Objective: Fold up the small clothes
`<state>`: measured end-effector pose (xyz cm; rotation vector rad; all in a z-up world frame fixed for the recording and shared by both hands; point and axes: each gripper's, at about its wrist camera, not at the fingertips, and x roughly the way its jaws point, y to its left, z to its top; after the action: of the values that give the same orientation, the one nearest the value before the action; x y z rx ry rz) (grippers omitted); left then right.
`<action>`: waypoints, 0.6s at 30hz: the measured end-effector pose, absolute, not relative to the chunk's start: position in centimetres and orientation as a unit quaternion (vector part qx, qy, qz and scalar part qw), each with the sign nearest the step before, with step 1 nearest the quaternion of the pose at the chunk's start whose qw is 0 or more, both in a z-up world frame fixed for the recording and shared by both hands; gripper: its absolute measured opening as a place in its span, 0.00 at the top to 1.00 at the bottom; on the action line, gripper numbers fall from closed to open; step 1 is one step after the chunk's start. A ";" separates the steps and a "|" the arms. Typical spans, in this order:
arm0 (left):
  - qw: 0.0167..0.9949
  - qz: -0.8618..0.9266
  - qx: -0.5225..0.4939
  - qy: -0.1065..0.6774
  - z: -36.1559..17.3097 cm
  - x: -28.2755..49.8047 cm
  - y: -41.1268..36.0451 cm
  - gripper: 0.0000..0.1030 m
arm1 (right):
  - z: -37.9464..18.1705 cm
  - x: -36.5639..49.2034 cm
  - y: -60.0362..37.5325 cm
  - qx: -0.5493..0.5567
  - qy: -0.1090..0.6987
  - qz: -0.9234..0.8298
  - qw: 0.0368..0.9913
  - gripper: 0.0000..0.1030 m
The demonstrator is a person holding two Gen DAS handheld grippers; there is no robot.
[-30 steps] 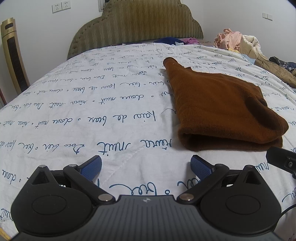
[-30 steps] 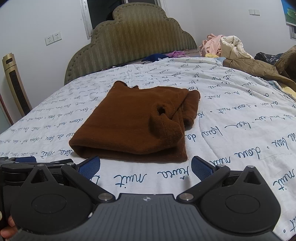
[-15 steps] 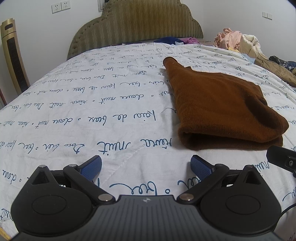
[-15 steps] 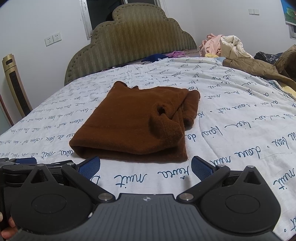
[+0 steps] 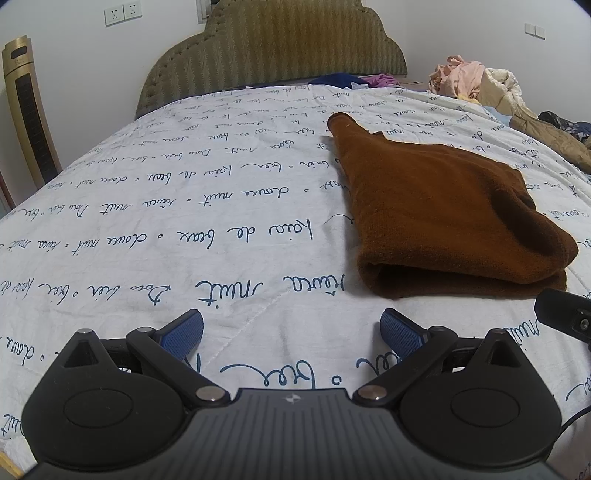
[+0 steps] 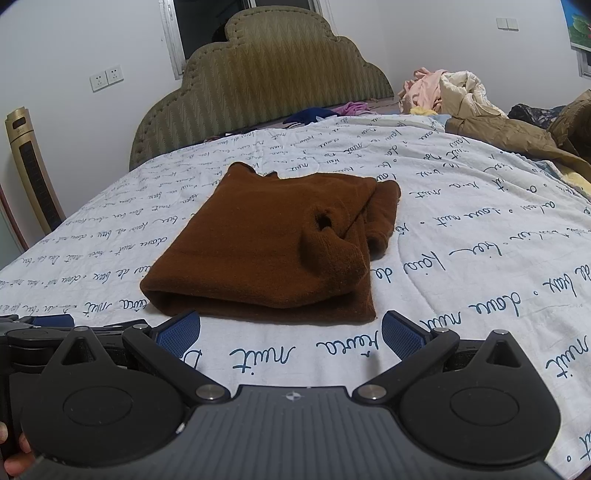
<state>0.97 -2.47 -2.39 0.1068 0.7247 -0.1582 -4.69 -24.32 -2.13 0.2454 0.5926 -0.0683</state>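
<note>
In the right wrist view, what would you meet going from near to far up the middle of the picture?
Right gripper → bedspread → brown garment → headboard → window.

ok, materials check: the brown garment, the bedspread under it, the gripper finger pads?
Brown garment: soft knit or fleece, probably; matte, fuzzy nap, thick rounded fold edges.
Bedspread: thin quilted woven fabric, likely cotton; white with blue script print, stitch lines and light creases.
Finger pads: blue, looks like rubber or soft plastic; fine dotted grip texture.
</note>
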 end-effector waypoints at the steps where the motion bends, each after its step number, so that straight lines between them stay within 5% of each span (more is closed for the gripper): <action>1: 0.931 -0.077 0.052 0.354 -2.4 1.0 -2.4 0.00 | -2.1 -4.7 -24.3 0.121 0.291 -0.033 0.949 0.00; 18: 0.931 -0.077 0.052 0.354 -2.5 0.9 -2.4 0.00 | -1.9 -4.7 -24.2 0.124 0.290 -0.031 0.948 0.00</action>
<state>0.94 -2.45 -2.45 0.1056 0.7251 -0.1578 -4.70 -24.22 -1.93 0.2530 0.5909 -0.0623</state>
